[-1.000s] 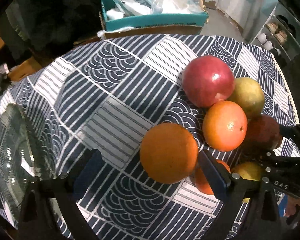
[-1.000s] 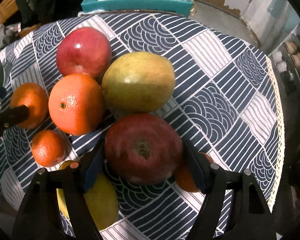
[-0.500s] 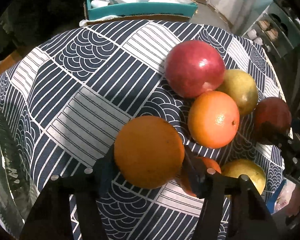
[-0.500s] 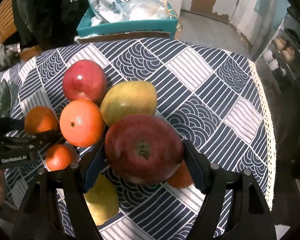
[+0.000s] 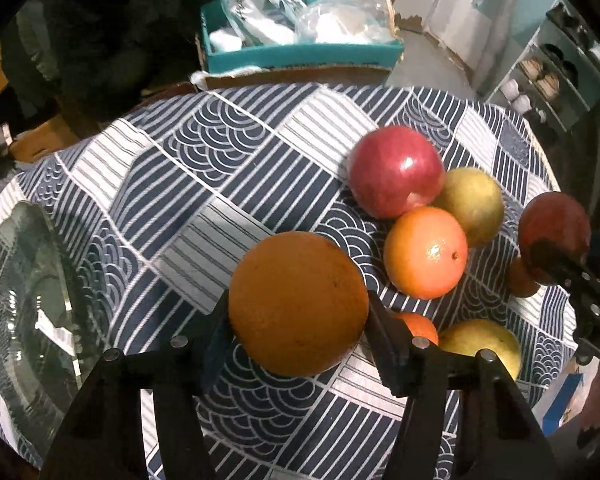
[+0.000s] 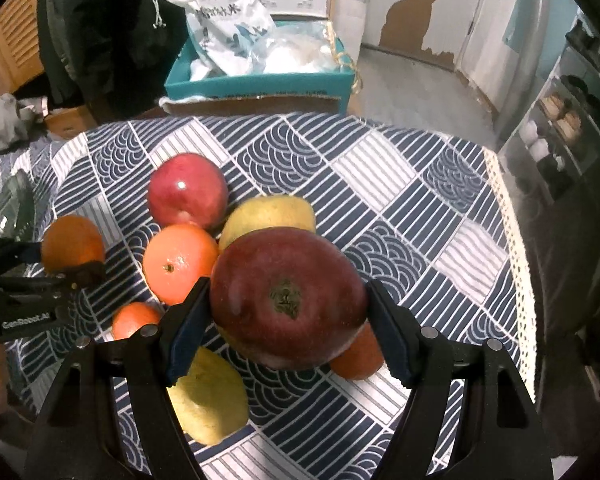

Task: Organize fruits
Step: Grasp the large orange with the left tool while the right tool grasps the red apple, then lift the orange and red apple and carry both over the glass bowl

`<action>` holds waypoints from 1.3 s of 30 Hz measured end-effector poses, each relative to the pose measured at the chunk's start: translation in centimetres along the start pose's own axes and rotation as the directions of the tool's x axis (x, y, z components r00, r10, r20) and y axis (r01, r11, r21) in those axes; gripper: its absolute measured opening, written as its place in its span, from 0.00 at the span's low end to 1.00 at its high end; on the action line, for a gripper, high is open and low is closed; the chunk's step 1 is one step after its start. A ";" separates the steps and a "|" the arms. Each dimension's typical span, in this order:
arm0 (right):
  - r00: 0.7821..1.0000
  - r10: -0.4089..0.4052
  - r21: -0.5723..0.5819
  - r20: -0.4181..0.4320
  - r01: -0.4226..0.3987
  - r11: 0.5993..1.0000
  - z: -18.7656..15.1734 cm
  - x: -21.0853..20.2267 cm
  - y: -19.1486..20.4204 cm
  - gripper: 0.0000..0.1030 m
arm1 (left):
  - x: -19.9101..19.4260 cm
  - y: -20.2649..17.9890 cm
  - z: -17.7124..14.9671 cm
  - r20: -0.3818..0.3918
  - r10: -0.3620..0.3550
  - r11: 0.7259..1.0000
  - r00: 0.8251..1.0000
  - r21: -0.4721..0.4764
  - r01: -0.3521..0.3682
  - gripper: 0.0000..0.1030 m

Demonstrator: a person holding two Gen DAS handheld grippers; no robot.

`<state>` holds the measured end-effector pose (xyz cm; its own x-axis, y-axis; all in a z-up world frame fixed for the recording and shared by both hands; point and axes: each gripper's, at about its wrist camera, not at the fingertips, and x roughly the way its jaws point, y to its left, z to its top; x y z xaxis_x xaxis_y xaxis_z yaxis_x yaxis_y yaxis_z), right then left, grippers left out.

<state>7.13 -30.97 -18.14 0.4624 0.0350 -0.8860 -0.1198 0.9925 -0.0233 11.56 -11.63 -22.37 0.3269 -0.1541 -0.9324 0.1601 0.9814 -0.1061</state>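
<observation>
The tablecloth (image 6: 400, 200) is navy and white, in squares of stripes and of wave arcs, with a cream lace trim at its right edge. Near the middle lie a shiny red apple (image 6: 186, 190), a yellow-green pear (image 6: 276, 212), a bright orange (image 6: 178, 262) and a yellow lemon (image 6: 208, 400). A dull orange (image 5: 298, 302) sits between black fingers with blue pads; so does a dark red apple (image 6: 288, 298). Beyond the far edge stands a teal box (image 6: 260, 84). A clear glass plate (image 5: 24, 300) lies at the left edge.
</observation>
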 end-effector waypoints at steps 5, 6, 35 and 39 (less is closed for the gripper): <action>0.999 0.008 0.006 0.034 -0.009 1.000 0.4 -1.1 0.3 0.73 | -2.2 0.1 -0.1 0.051 0.014 1.000 0.999 -0.005 -0.014 0.61; 0.999 0.008 0.004 0.042 -0.009 1.000 0.5 -1.4 0.3 0.73 | -2.7 0.2 -0.1 0.063 0.018 1.000 0.998 -0.006 -0.017 0.61; 0.970 0.047 -0.046 0.238 -0.037 0.998 3.3 -9.4 4.3 0.73 | -14.7 3.9 -1.7 0.294 0.090 0.995 0.951 -0.065 -0.074 0.61; 0.966 0.062 -0.061 0.252 -0.048 0.997 3.6 -10.1 5.2 0.73 | -16.0 4.8 -2.0 0.314 0.098 0.994 0.944 -0.078 -0.077 0.61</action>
<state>5.03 -25.70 -7.65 0.6605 0.1245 -0.7404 -0.1952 0.9807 -0.0092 5.28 -4.27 -8.68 0.6170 -0.0855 -0.7823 0.0610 0.9963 -0.0607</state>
